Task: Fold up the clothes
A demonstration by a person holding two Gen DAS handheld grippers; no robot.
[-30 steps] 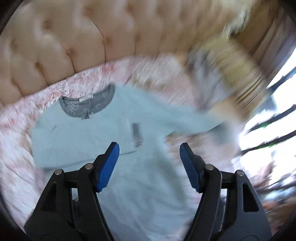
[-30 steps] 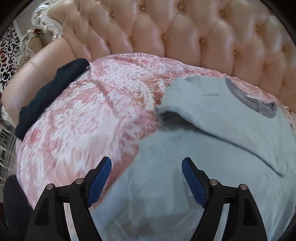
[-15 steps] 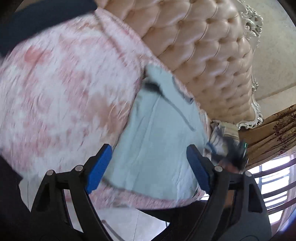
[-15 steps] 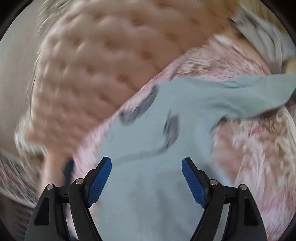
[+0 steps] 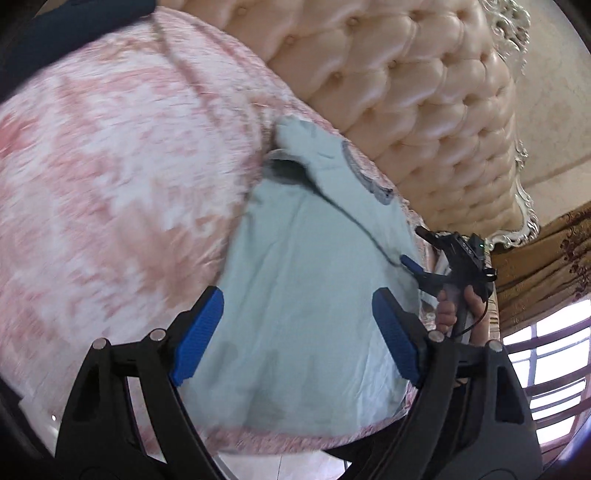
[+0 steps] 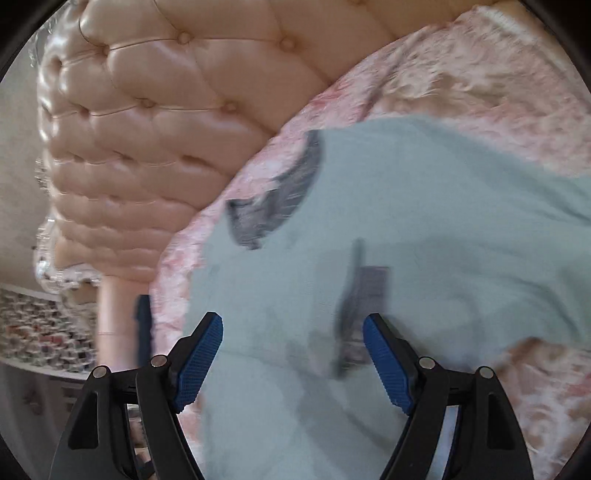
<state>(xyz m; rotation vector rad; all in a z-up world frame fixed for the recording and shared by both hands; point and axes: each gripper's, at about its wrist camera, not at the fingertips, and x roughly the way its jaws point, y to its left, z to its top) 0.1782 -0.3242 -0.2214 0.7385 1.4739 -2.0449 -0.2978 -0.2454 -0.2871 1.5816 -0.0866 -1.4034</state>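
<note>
— Where's the shirt?

— The pale blue-green shirt (image 5: 310,295) lies spread on my bed, over the pink-and-white patterned bedspread (image 5: 110,177). Its grey collar (image 6: 277,195) points toward the tufted peach headboard (image 6: 155,110). One sleeve (image 5: 295,140) is bunched and folded over near the top. A small grey patch (image 6: 365,291) sits on the chest, blurred in the right wrist view.

— Your left tongs?

— Left tongs (image 5: 295,339) spread wide, blue pads apart, nothing between them. They hang above the shirt's lower part, near the bed's edge.

— And the right?

— Right tongs (image 6: 293,362) also wide and empty, over the chest area, the grey patch just beside the right-hand pad (image 6: 384,362). In the left wrist view I see my right hand (image 5: 458,306) gripping the handle at the shirt's far side; whether those tips touch the cloth, I cannot tell.

— Anything else around?

— A dark navy garment (image 5: 74,33) at the bedspread's far corner. Brown patterned curtain (image 5: 546,258) and a bright window (image 5: 550,362) beyond the headboard's silver carved frame (image 5: 517,155).
</note>
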